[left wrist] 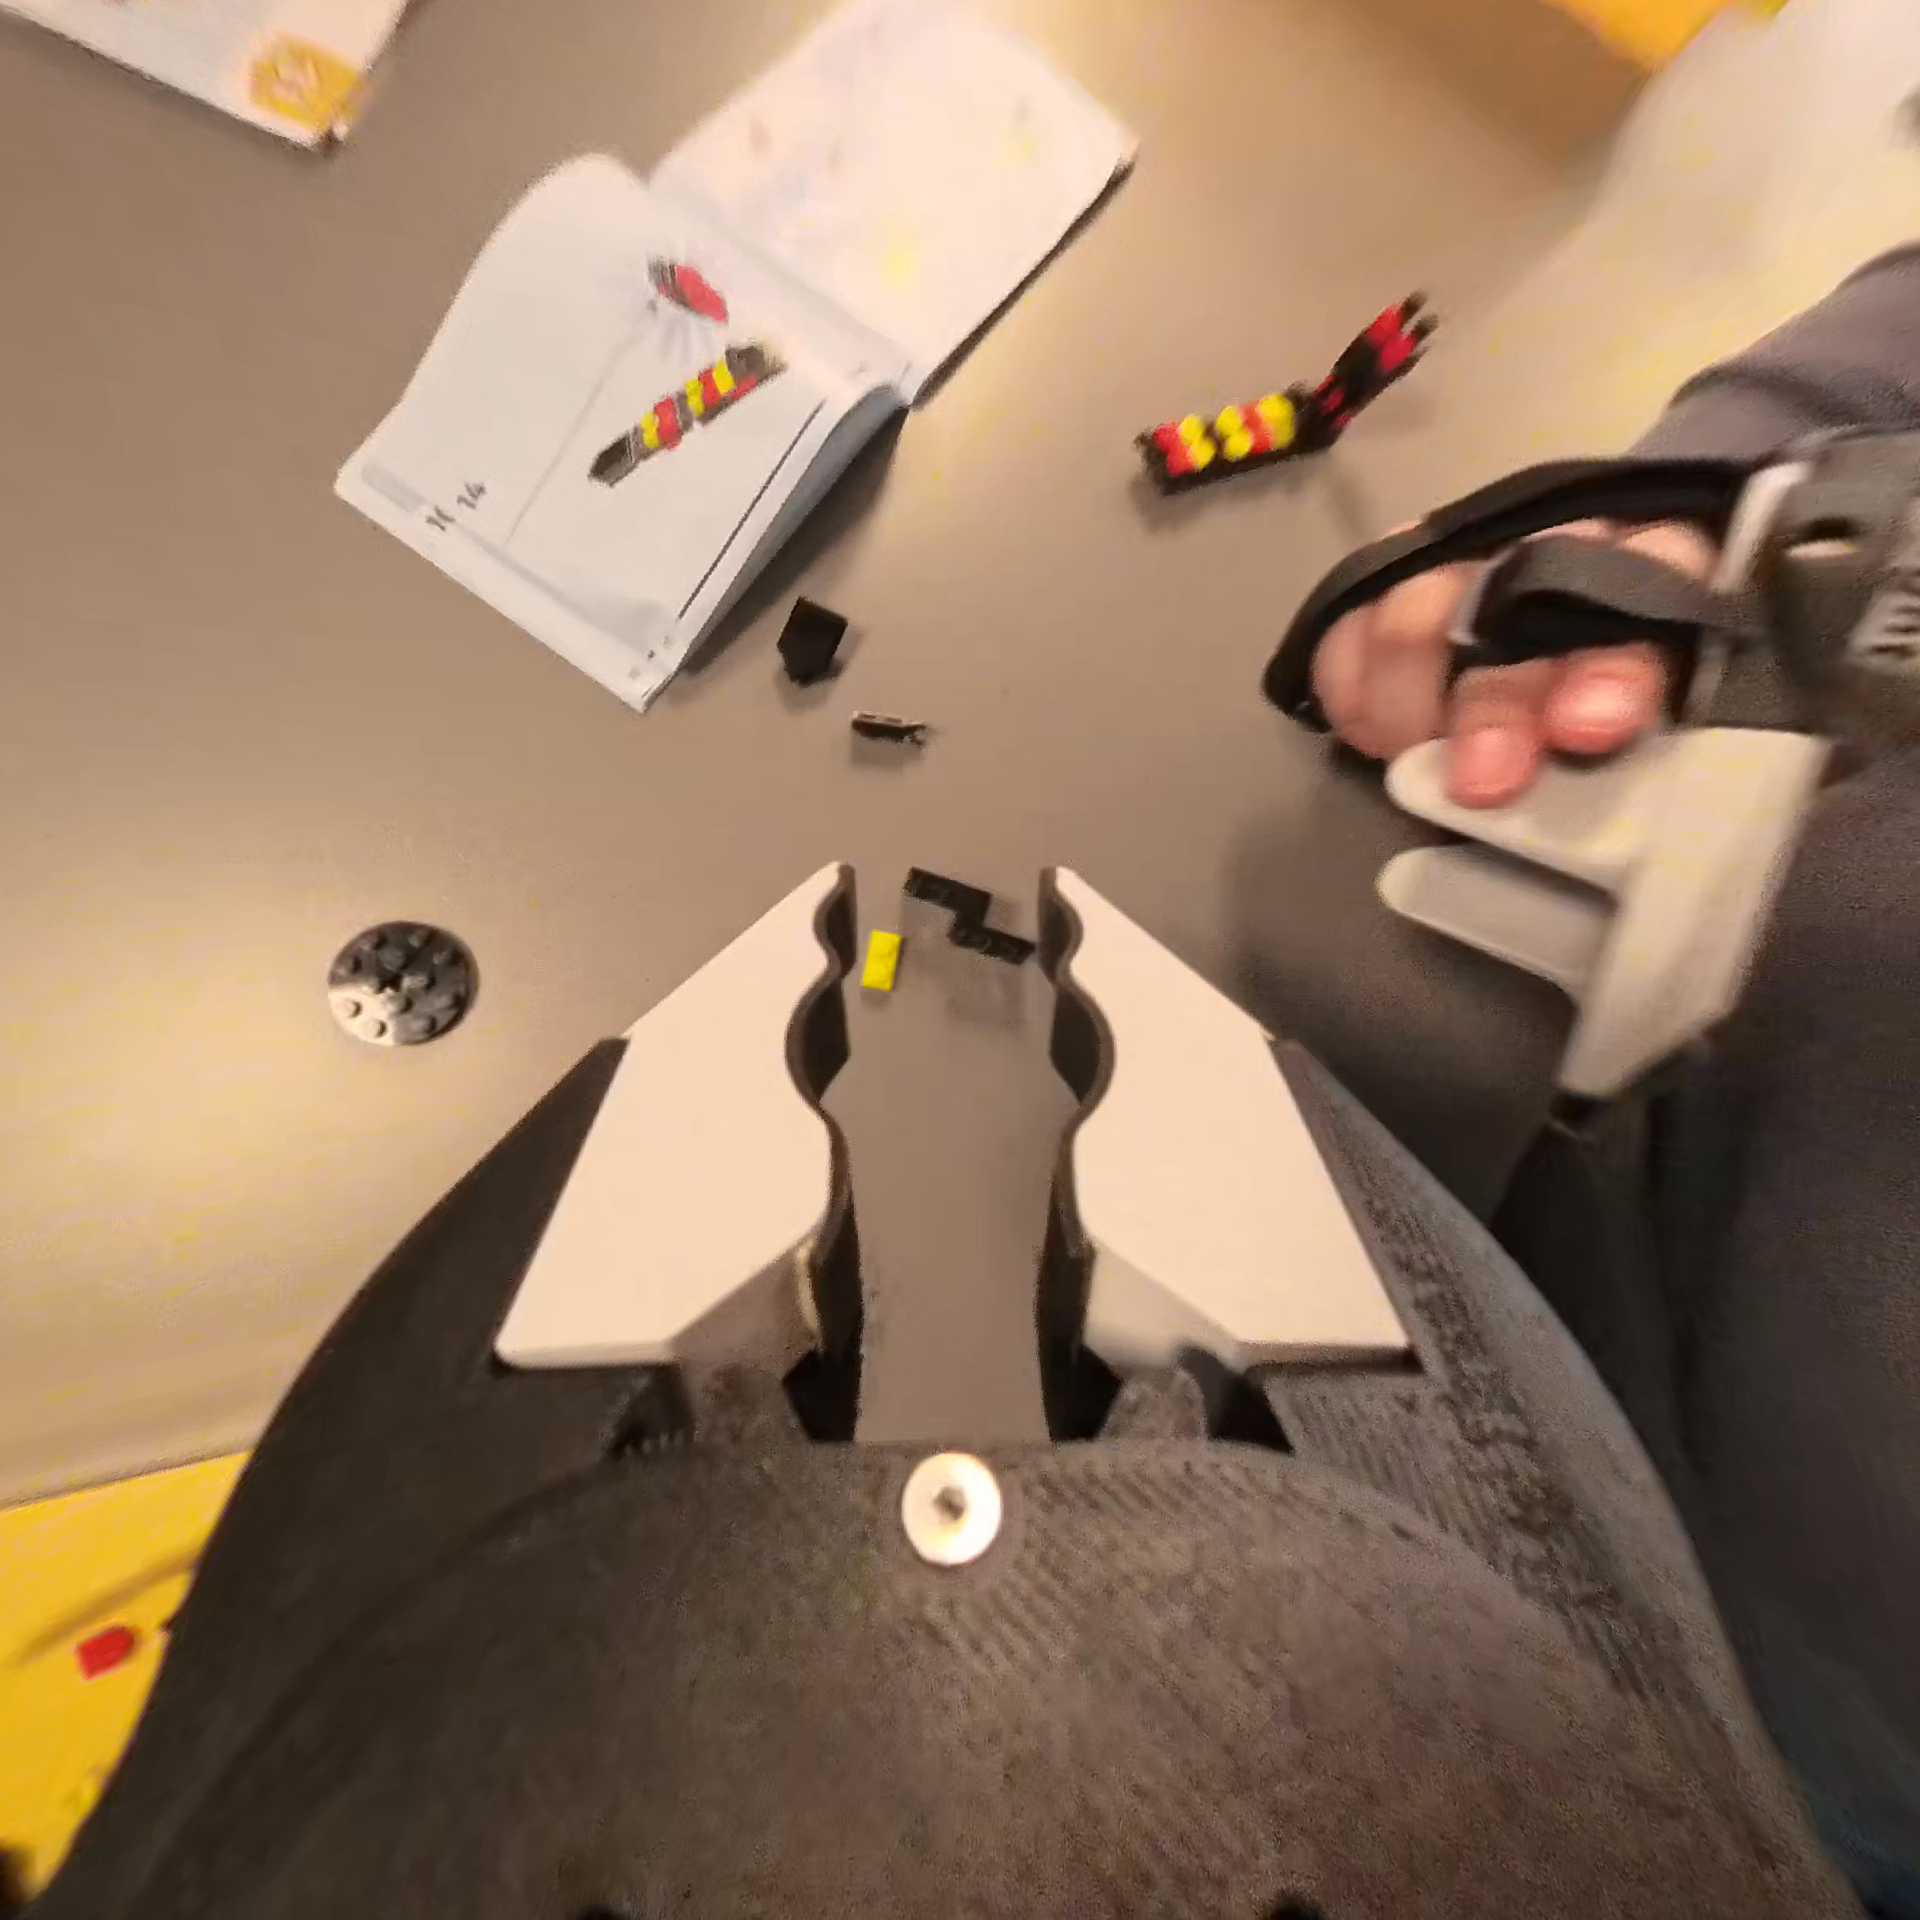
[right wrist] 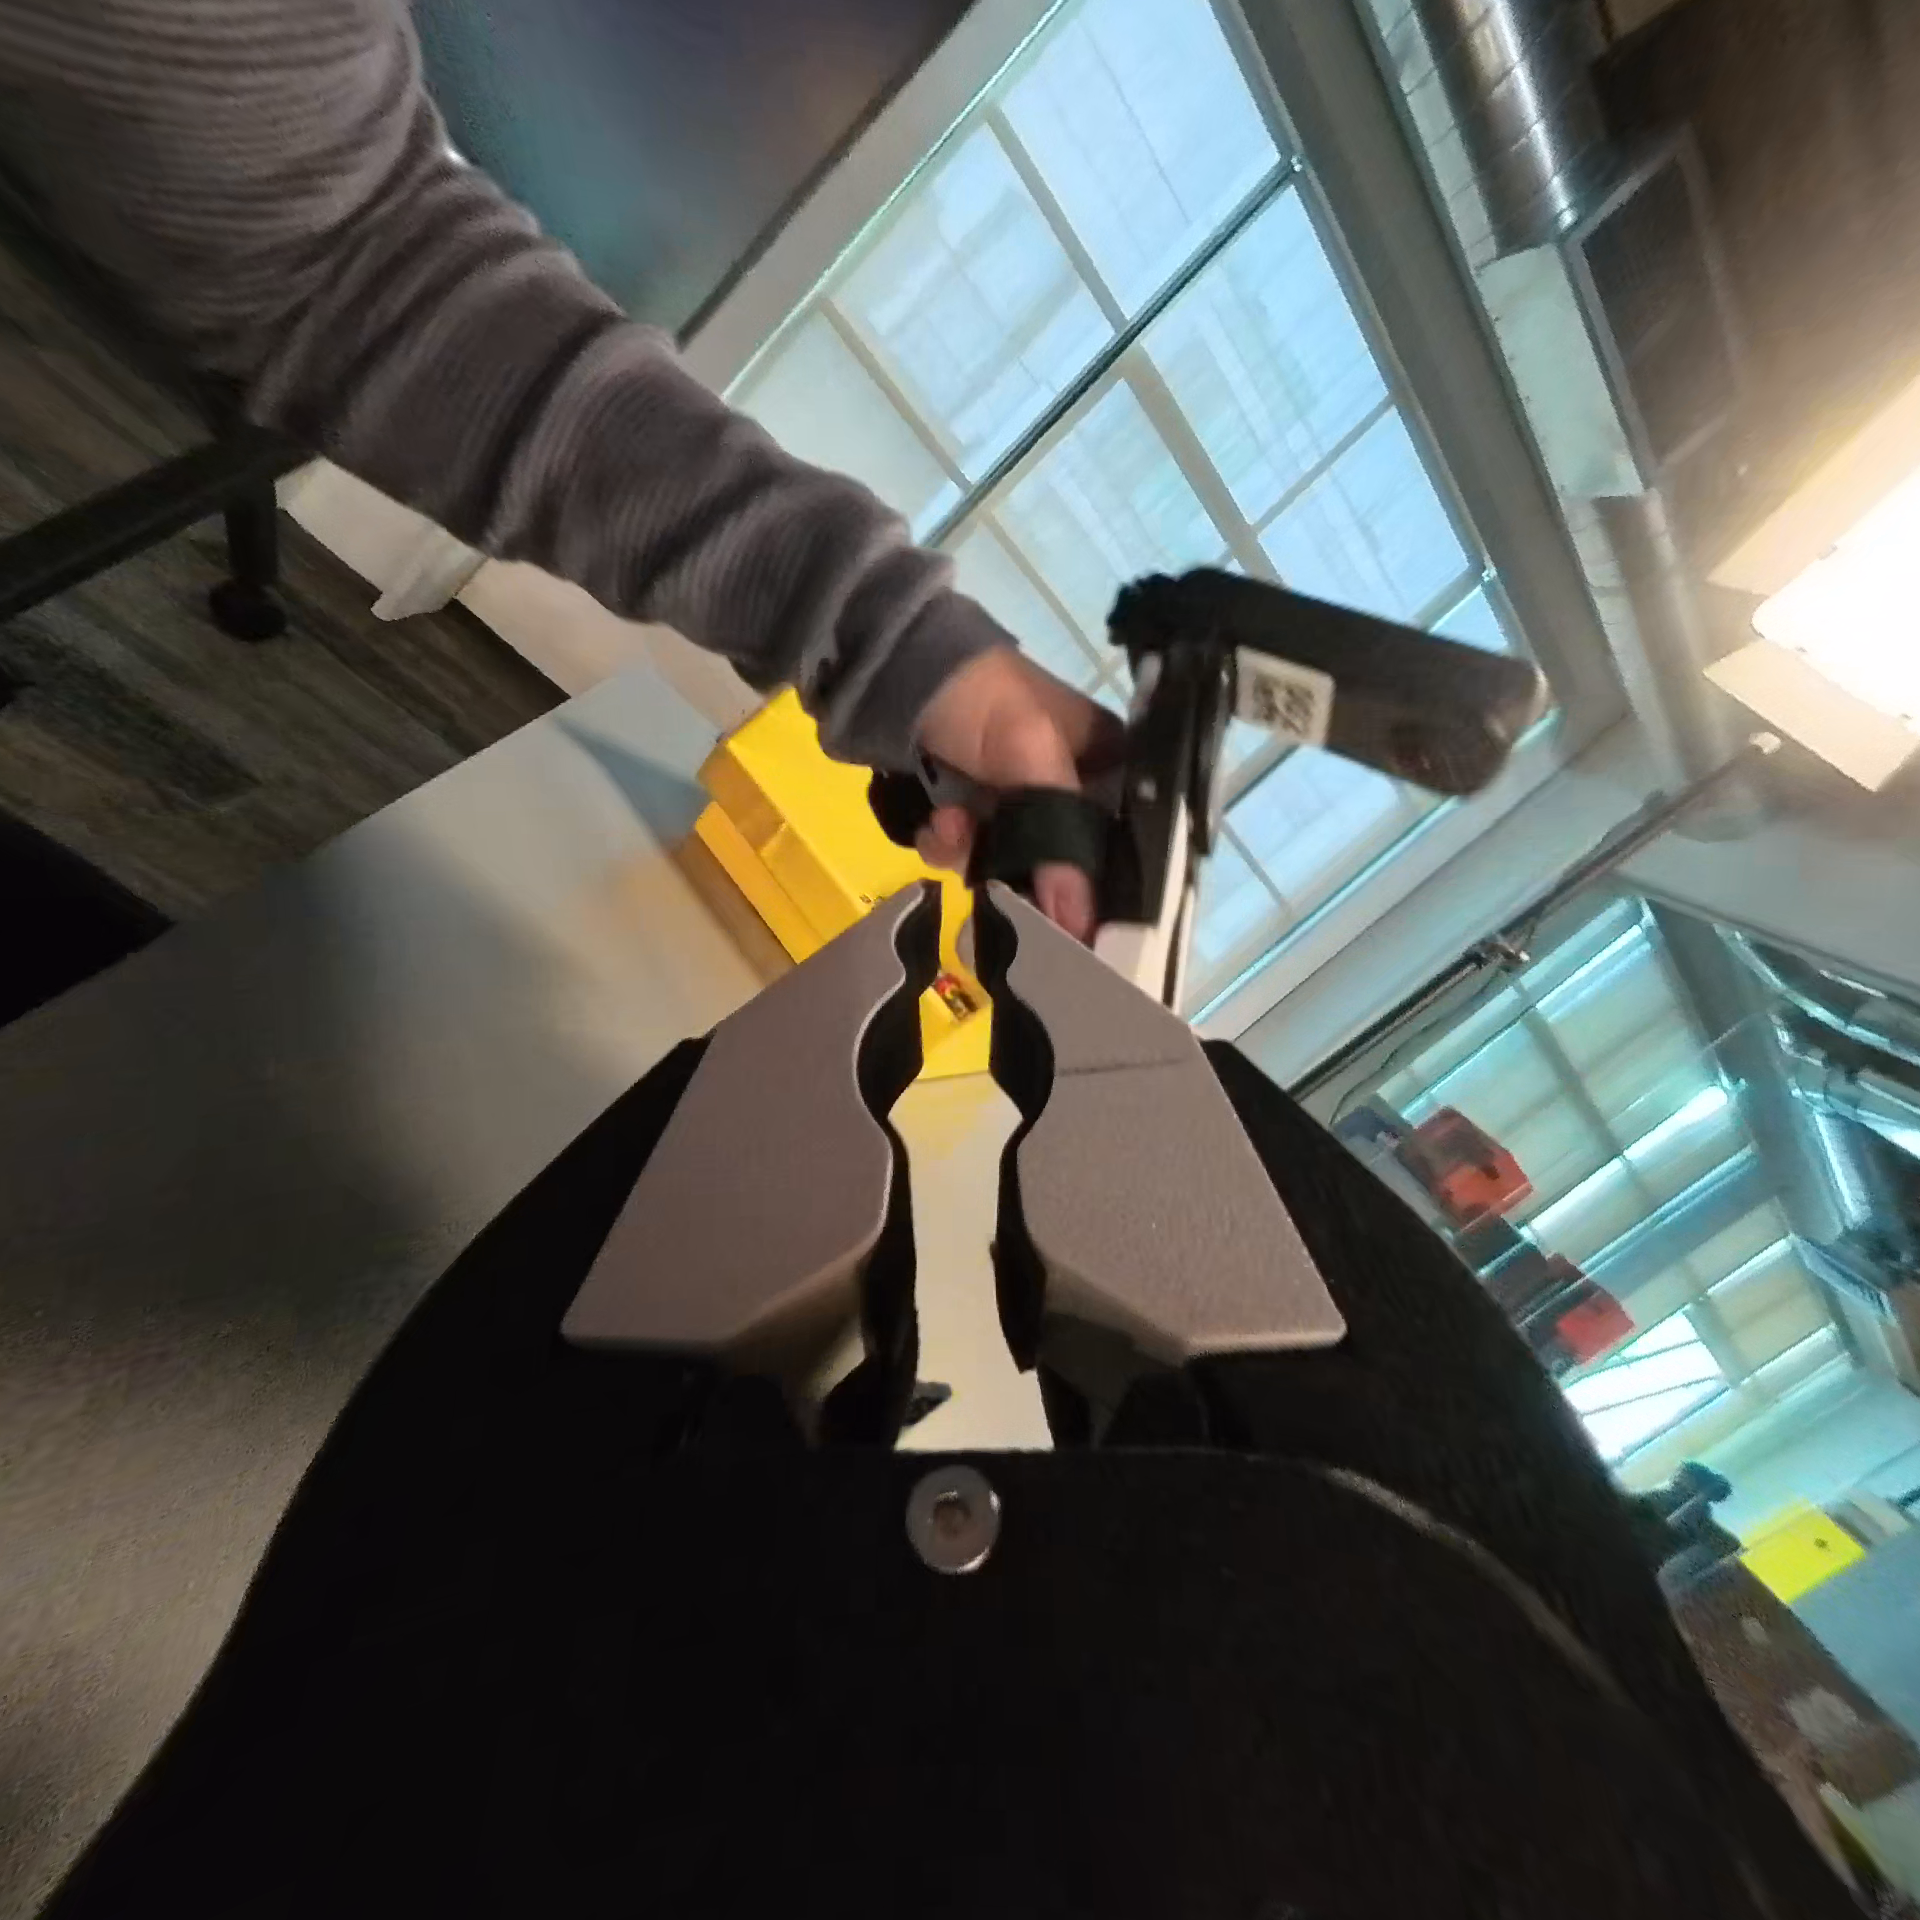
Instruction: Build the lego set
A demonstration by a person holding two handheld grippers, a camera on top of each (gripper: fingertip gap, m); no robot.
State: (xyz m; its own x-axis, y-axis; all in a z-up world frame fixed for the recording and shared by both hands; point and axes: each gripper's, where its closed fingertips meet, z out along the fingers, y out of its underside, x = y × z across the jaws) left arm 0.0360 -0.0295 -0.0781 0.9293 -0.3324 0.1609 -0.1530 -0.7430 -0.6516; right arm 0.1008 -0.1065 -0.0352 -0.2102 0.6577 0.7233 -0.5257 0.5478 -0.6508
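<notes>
The lego build (left wrist: 1278, 410), a black strip studded with red and yellow and bent at one end, lay on the grey table (left wrist: 260, 644) toward its far side, well apart from both tools. Beside it, nearer the far left corner, an instruction booklet (left wrist: 727, 384) lay open, and a second printed sheet (left wrist: 208, 62) sat at the far left edge. Loose pieces were scattered across the middle of the surface: a small black wedge (left wrist: 810, 636) just off the booklet's near corner, a thin black piece (left wrist: 886, 726) below it, a round black studded plate (left wrist: 402, 982) off to the left, and a tiny yellow plate (left wrist: 882, 958) beside a stepped black piece (left wrist: 966, 914).

The left gripper (left wrist: 945, 883) hung over those last two with its jaws parted by a moderate gap and nothing between them. The person's right hand (left wrist: 1475, 675), strapped in black, held the other tool at the right edge.

Only the right wrist view took in the room: tall paned windows (right wrist: 1143, 343), a silver duct (right wrist: 1517, 125) overhead, dark wood flooring. There the right gripper (right wrist: 956, 894) pointed level over the pale surface, jaws narrowly apart and empty. Beyond it the left hand (right wrist: 997, 769) in a grey sleeve (right wrist: 468, 343) gripped its tool, with a yellow box (right wrist: 790, 821) behind.
</notes>
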